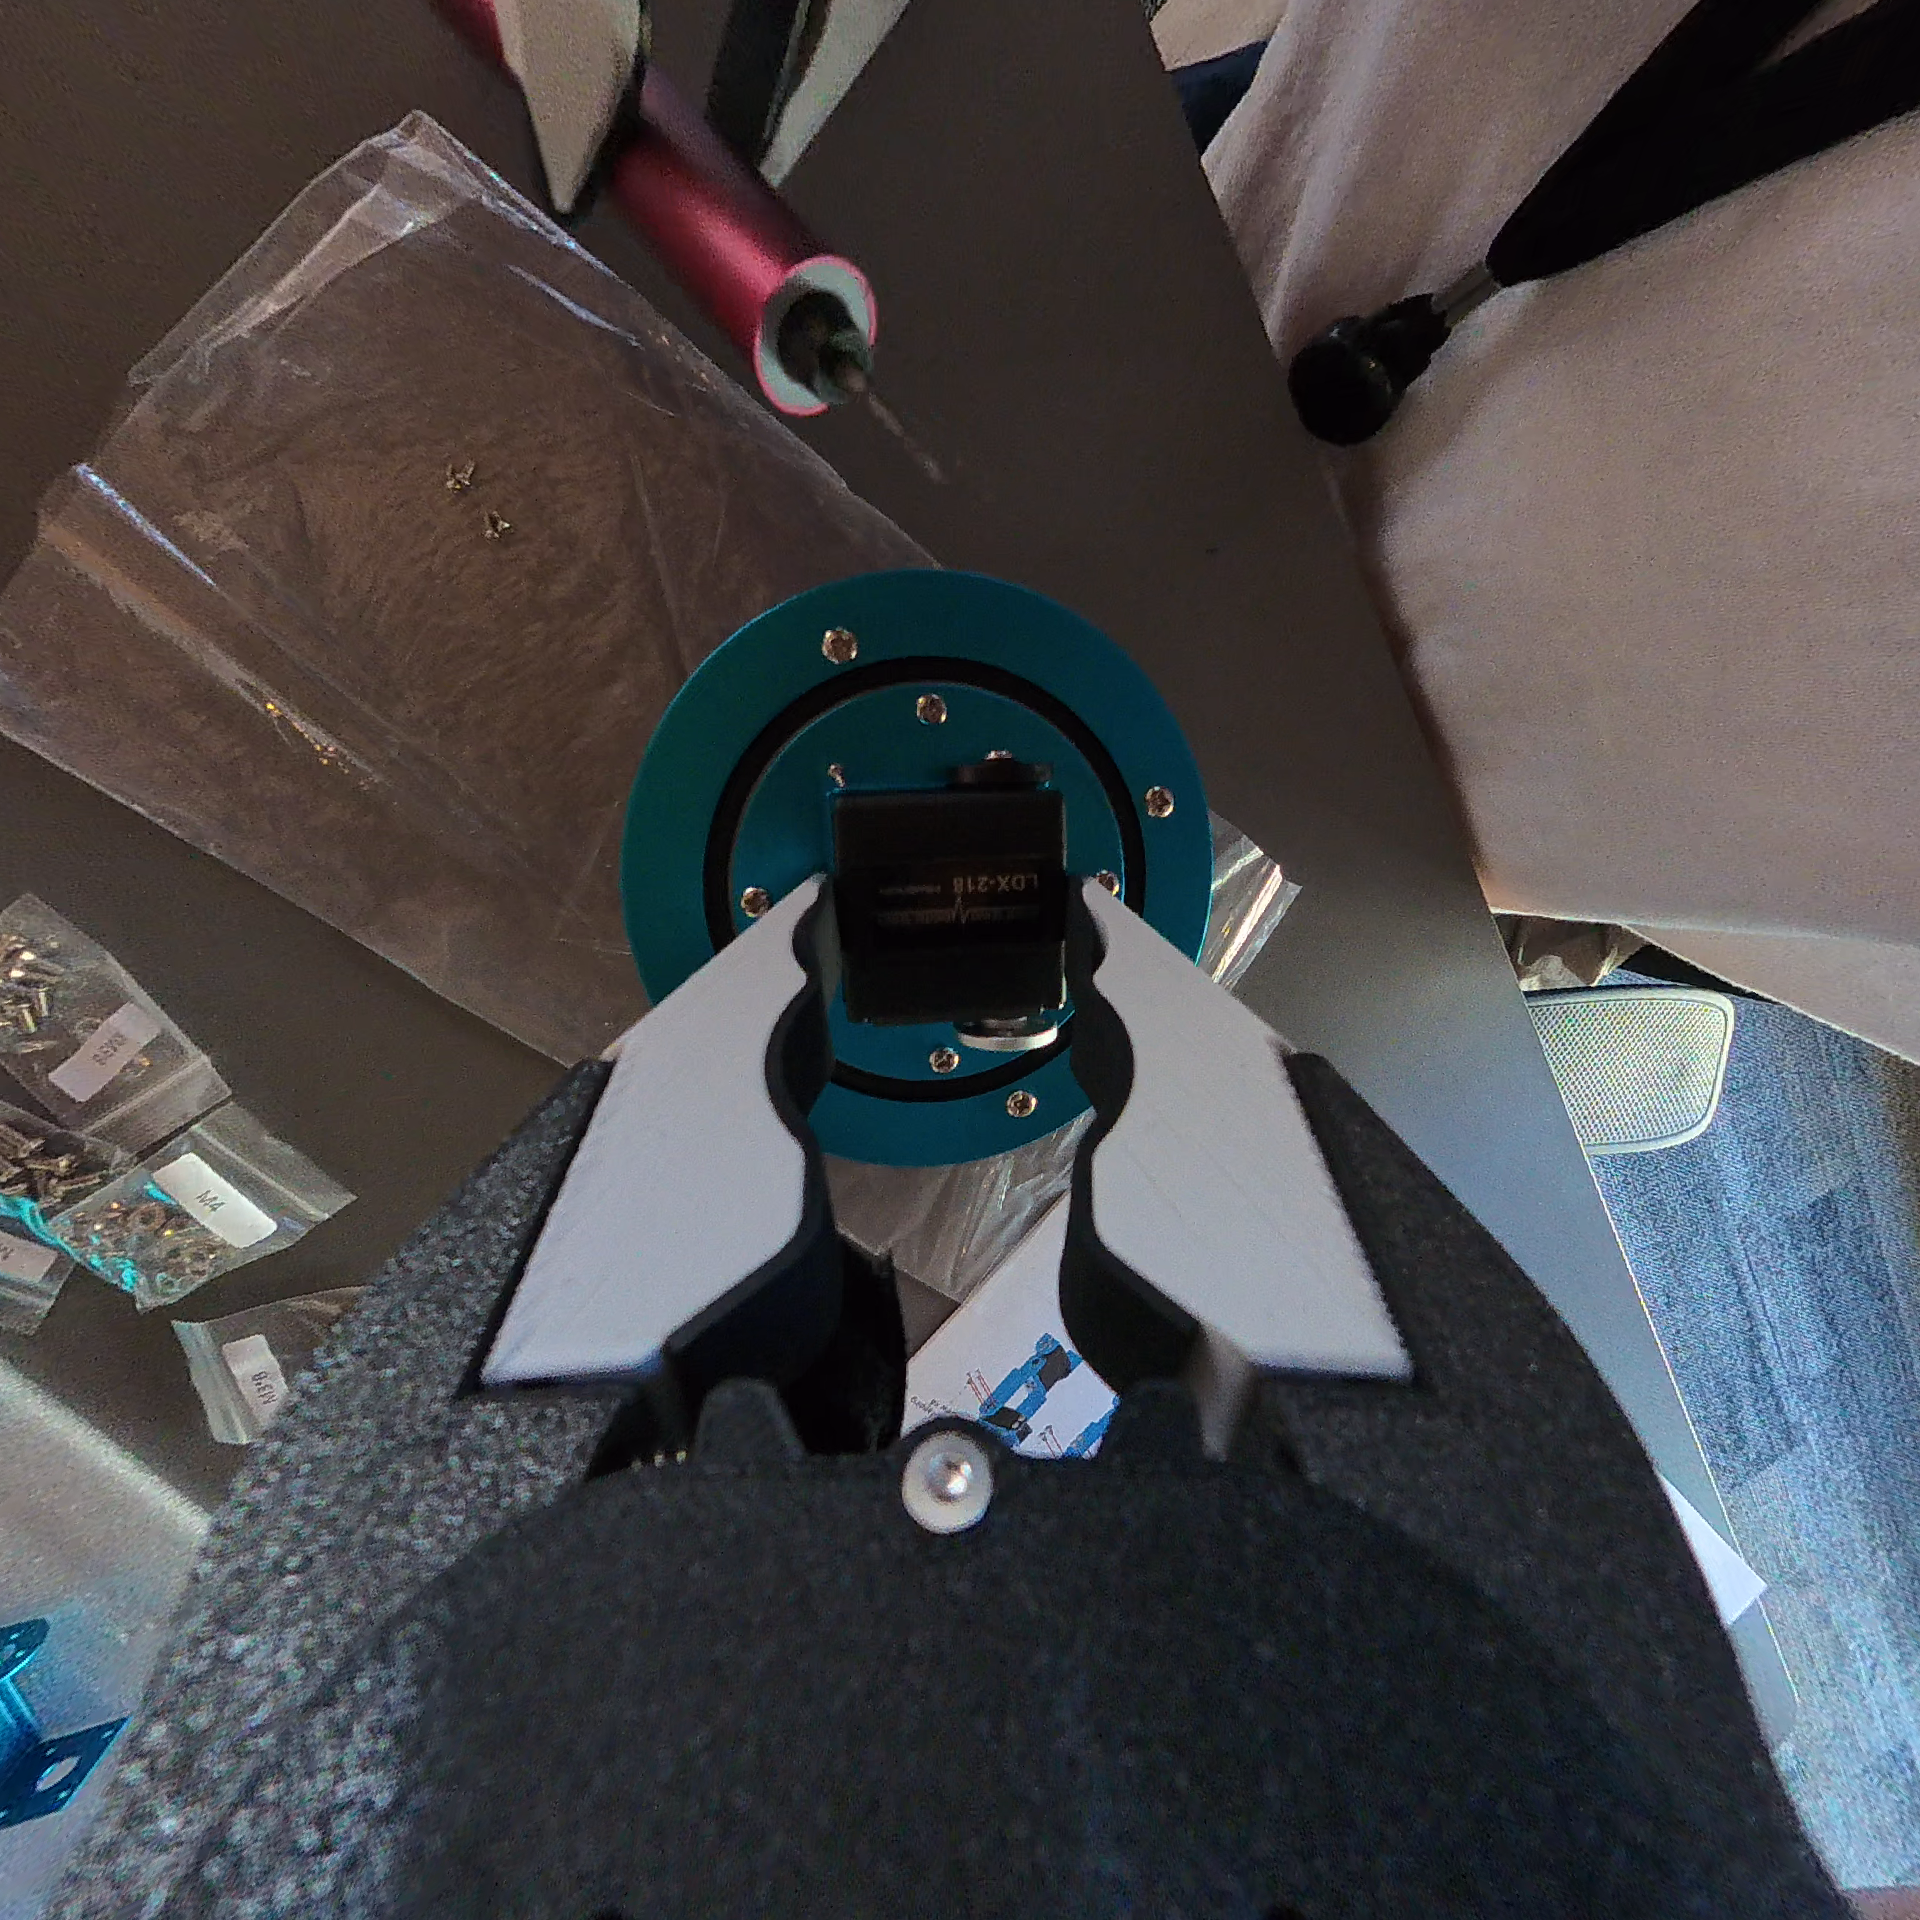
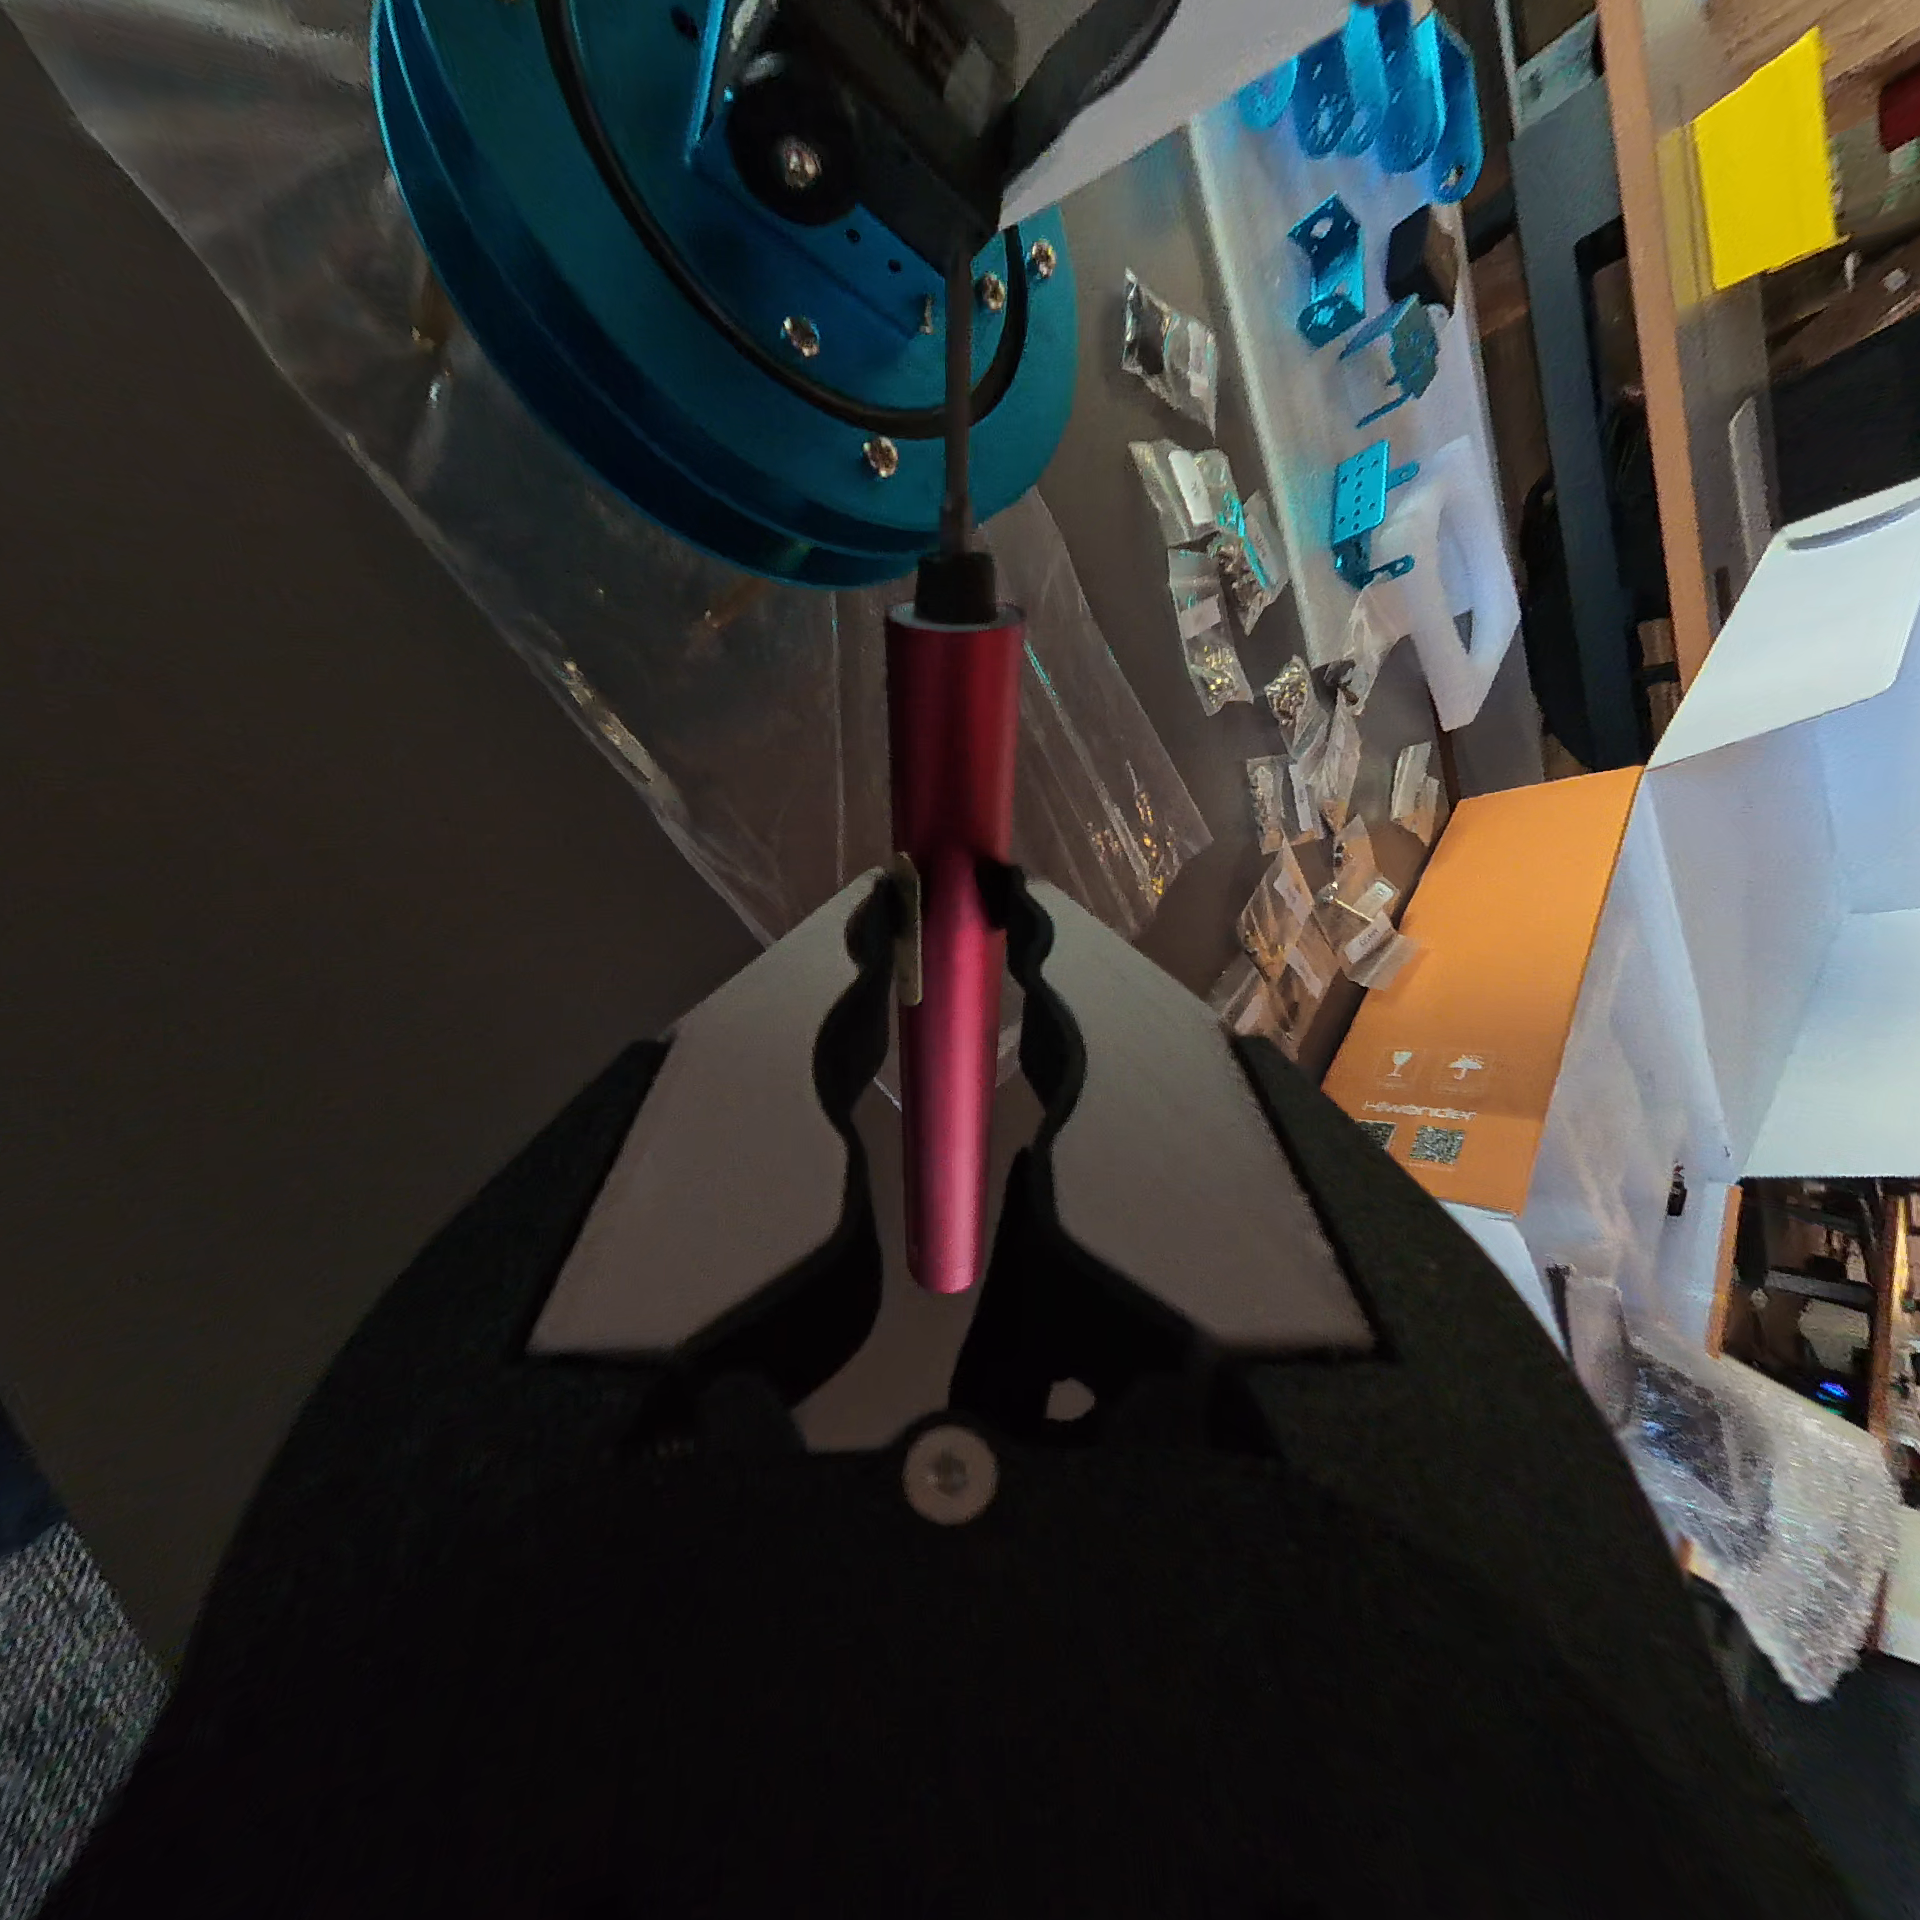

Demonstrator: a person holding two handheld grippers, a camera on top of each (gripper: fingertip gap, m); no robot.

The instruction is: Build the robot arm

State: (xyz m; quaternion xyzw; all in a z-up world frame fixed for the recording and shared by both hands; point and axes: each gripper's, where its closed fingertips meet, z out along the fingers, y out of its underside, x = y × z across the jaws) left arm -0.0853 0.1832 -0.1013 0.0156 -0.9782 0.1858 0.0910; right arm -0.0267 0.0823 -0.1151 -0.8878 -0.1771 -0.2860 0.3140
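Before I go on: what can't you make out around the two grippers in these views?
- Left wrist view: contact of the left gripper with the black servo block on the teal metal disc; its fingers cover the block's sides.
- Right wrist view: which screw the tip of the red metal screwdriver meets; too dark and small.
- Right wrist view: the disc's top, cut off by the edge.

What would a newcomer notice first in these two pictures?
The teal disc at the centre, with a black servo on it, clamped by the left gripper. Next, the red screwdriver held by the right gripper, its bit reaching to the disc. Small bags of screws lie on the grey table at the left.
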